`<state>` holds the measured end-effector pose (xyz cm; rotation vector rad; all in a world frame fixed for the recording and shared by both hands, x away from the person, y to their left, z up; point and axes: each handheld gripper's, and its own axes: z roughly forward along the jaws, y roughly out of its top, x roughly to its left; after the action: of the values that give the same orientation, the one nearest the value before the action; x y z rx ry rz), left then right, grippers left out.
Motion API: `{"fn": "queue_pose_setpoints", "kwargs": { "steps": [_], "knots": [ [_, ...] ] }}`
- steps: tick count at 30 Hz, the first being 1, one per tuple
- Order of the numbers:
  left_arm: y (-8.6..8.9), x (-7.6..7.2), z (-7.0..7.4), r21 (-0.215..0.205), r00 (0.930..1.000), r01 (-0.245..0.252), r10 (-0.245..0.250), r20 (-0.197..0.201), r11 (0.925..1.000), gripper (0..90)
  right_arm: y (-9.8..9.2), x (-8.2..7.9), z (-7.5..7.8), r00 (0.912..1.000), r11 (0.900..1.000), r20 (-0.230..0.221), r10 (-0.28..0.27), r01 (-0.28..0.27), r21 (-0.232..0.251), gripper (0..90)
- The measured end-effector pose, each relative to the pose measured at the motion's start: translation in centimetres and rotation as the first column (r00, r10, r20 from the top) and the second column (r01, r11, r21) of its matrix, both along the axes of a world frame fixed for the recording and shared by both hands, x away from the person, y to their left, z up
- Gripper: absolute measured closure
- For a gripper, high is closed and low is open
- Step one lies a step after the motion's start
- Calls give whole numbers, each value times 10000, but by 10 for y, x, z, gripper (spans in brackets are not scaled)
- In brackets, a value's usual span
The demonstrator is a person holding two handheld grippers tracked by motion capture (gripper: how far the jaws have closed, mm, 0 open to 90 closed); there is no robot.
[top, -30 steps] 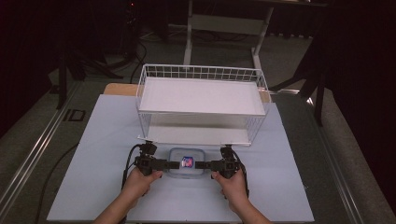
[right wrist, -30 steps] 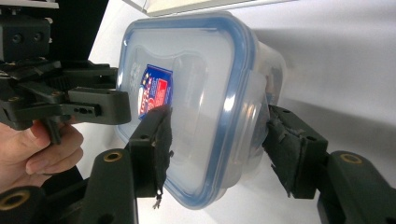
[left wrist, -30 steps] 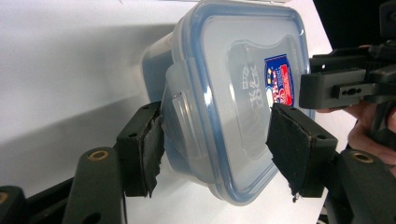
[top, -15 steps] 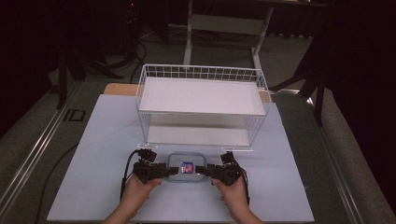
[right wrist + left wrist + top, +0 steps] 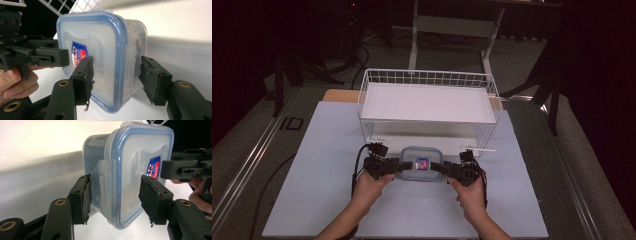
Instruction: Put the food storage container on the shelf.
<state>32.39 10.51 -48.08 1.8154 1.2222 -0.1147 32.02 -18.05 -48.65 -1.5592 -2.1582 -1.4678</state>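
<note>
High view, both tongs (image 5: 398, 164) (image 5: 438, 167) level, gripping container (image 5: 422, 164)

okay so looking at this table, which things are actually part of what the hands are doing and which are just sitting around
In the job:
- plastic container with blue-rimmed lid
- left claw, shut on one end of it
- right claw, gripping the other end

Just there:
- white wire basket shelf
- white table mat
- metal frame behind the table

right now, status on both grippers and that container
Left gripper and right gripper both clamped on container, one per end, lid on. Held just in front of white wire rack. Nothing between them.
</note>
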Motion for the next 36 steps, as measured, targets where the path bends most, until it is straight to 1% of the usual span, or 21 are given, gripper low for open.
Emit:
{"fn": "queue_pose_setpoints", "kwargs": {
  "steps": [1, 2, 5, 6, 7, 8, 9, 11, 12, 13, 16, 21, 22, 24, 26, 27, 28, 29, 30, 33, 36],
  "knots": [
    [-1, 4, 2, 33, 10000, 29, -29, 54, 10000, 455, -2, 3, 2, 10000, 10000, 16, -43, 43, 44, 459],
    [-1, 4, 2, 33, 10000, 29, -29, 54, 10000, 455, -3, 7, 3, 10000, 9999, 59, -80, 80, 81, 459],
    [-5, 15, 4, 73, 9999, 32, -33, 125, 10000, 454, -6, 17, 4, 9998, 9997, 100, -189, 188, 152, 458],
    [-6, 18, 4, 29, 10000, -19, 18, 85, 10000, 454, -6, 17, 4, 9998, 9997, 100, -189, 188, 152, 458],
    [-7, 26, 1, 67, 10000, 4, -4, 75, 10000, 454, -7, 23, 3, 9996, 9995, 80, -261, 260, 151, 458],
    [-7, 29, -1, 41, 10000, 3, -3, 17, 10000, 454, -8, 27, 2, 9996, 9996, 67, -268, 268, 120, 457],
    [-7, 29, -1, 41, 10000, 3, -3, 17, 10000, 454, -8, 31, 0, 9996, 9996, 19, -267, 267, 129, 457],
    [-9, 32, -3, 41, 9999, -70, 70, -85, 10000, 454, -8, 31, 0, 9996, 9996, 19, -267, 267, 129, 457],
    [-11, 37, -7, 152, 10000, -87, 88, -46, 9998, 454, -8, 34, -2, 9996, 9995, 27, -292, 292, 95, 455],
    [-11, 39, -9, 175, 9999, -113, 115, -89, 9998, 453, -10, 41, -9, 9996, 9994, -89, -272, 274, 204, 452],
    [-12, 46, -14, 174, 9999, -144, 145, -33, 9997, 453, -10, 46, -13, 9988, 9988, -145, -463, 465, 149, 446],
    [-9, 53, -19, 248, 9999, -10, 7, 118, 9997, 452, -7, 53, -18, 9987, 9986, -110, -493, 495, 161, 445],
    [-9, 55, -21, 117, 9999, -139, 139, -34, 9998, 452, -7, 55, -20, 9986, 9986, -161, -501, 504, 173, 445],
    [-7, 58, -25, 45, 9998, -211, 211, 2, 9998, 451, -4, 58, -21, 9980, 9982, -195, -593, 596, 117, 445],
    [-5, 61, -28, -25, 9997, -233, 233, -62, 9997, 451, -2, 61, -23, 9974, 9980, -361, -627, 631, 98, 445],
    [-5, 62, -29, -100, 9997, -234, 233, -116, 9997, 451, -2, 63, -25, 9976, 9979, -275, -639, 642, 80, 445],
    [-4, 63, -29, -150, 9997, -245, 245, -48, 9996, 451, -2, 65, -26, 9971, 9974, -290, -701, 704, 121, 445],
    [-6, 64, -29, -205, 9991, -432, 431, -56, 9989, 451, -2, 67, -28, 9965, 9966, -346, -764, 774, 285, 444],
    [-5, 66, -29, -173, 9992, -390, 389, -80, 9991, 449, -3, 69, -28, 9958, 9960, -470, -780, 799, 408, 444],
    [-5, 67, -28, -106, 9991, -364, 366, 211, 9993, 445, -3, 71, -26, 9958, 9957, -388, -828, 843, 383, 442],
    [-4, 68, -30, -203, 9987, -391, 398, 319, 9990, 440, -3, 73, -26, 9956, 9955, -418, -842, 858, 399, 435]
  ]
}}
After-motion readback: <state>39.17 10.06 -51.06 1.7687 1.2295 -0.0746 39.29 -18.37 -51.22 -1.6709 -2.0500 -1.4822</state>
